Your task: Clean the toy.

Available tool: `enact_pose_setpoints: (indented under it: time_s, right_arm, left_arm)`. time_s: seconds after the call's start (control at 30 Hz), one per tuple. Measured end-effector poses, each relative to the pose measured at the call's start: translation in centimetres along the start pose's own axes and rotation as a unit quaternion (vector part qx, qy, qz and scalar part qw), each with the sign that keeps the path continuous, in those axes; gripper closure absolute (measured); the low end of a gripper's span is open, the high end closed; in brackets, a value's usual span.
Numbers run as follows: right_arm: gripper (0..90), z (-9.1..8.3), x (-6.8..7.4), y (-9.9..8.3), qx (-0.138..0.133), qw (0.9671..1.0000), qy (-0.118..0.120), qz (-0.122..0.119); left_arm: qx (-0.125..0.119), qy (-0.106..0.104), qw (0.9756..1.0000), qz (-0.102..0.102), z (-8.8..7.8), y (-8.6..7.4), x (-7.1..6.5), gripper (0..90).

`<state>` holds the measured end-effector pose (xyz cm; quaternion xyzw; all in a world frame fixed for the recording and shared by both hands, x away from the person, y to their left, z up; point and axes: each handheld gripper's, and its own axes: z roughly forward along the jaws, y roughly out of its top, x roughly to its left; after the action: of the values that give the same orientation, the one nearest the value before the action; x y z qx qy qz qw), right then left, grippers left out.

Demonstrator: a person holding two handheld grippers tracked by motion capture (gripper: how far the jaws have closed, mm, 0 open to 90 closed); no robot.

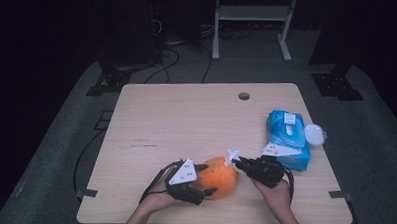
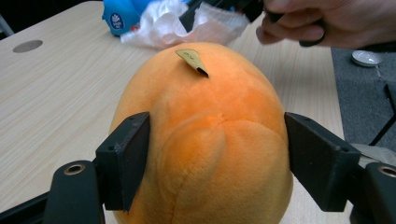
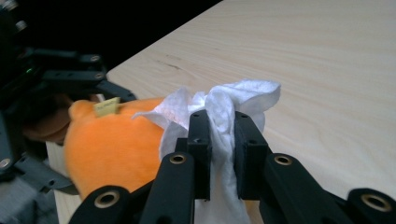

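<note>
The left gripper (image 1: 207,179) has its two black jaws clamped on either flank of the orange plush toy (image 1: 218,176), which lies on the table (image 1: 176,121) near the person's edge; in the left gripper view the pads press into the fur on both sides, with a small tan tag (image 2: 192,59) standing up on the toy's far crown. The right gripper (image 1: 238,164) comes in from the toy's other end, jaws pinched tight on a crumpled white wipe (image 3: 219,116), and the wad sits right against the plush at the top of the toy (whether it presses in or merely brushes the fur is hard to tell). Just behind the right gripper, close to its back, lies a blue pack of wipes (image 1: 287,137), and beyond that a small white round lid (image 1: 315,134) near the table's right edge. Far ahead of both tools is a round cable hole (image 1: 244,96) in the tabletop. Nothing lies between the two grippers but the toy itself
</note>
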<state>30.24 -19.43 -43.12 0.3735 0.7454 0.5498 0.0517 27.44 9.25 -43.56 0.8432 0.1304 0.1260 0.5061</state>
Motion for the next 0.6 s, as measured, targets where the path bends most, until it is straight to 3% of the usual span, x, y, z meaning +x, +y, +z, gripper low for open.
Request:
enact_pose_setpoints:
  time_s: [0.07,0.2,0.27,0.33,0.37,0.43,0.47,0.57,0.6]
  right_arm:
    - [78.3,-0.1,-0.2,-0.2,-0.004,0.9999,0.003,0.015]
    - [78.2,-0.1,2.3,0.9,-0.011,0.9991,0.017,-0.037]
    - [78.3,0.1,2.5,0.9,-0.004,0.9987,0.011,-0.049]
    - [78.3,0.1,1.4,0.5,-0.002,0.9994,0.005,-0.033]
    - [78.3,0.1,0.8,0.3,0.000,0.9997,0.000,-0.023]
    - [78.3,-0.3,0.3,0.3,-0.007,1.0000,-0.001,-0.005]
    - [78.2,-0.5,0.6,0.5,-0.008,0.9999,-0.001,-0.011]
    - [78.2,-0.6,2.5,1.2,-0.024,0.9987,0.027,-0.036]
    - [78.3,-0.5,3.3,1.4,-0.021,0.9977,0.032,-0.057]
  left_arm:
    - [0.000,0.008,1.0000,0.000,0.2,0.1,-0.1,24.1]
    - [0.004,0.013,0.9999,0.006,0.4,0.3,-0.3,23.9]
    - [0.001,0.012,0.9999,0.001,0.3,0.3,-0.2,23.0]
    - [-0.014,0.022,0.9995,-0.020,0.2,0.3,0.0,18.5]
    - [-0.014,0.032,0.9990,-0.029,0.2,0.4,0.1,14.5]
    - [-0.009,0.030,0.9988,-0.037,0.4,0.3,0.2,14.5]
    - [-0.005,0.028,0.9993,-0.026,0.5,0.3,0.1,18.1]
    - [-0.004,0.031,0.9994,-0.013,0.7,0.5,-0.4,25.0]
    - [-0.002,0.032,0.9995,-0.009,0.7,0.6,-0.6,26.3]
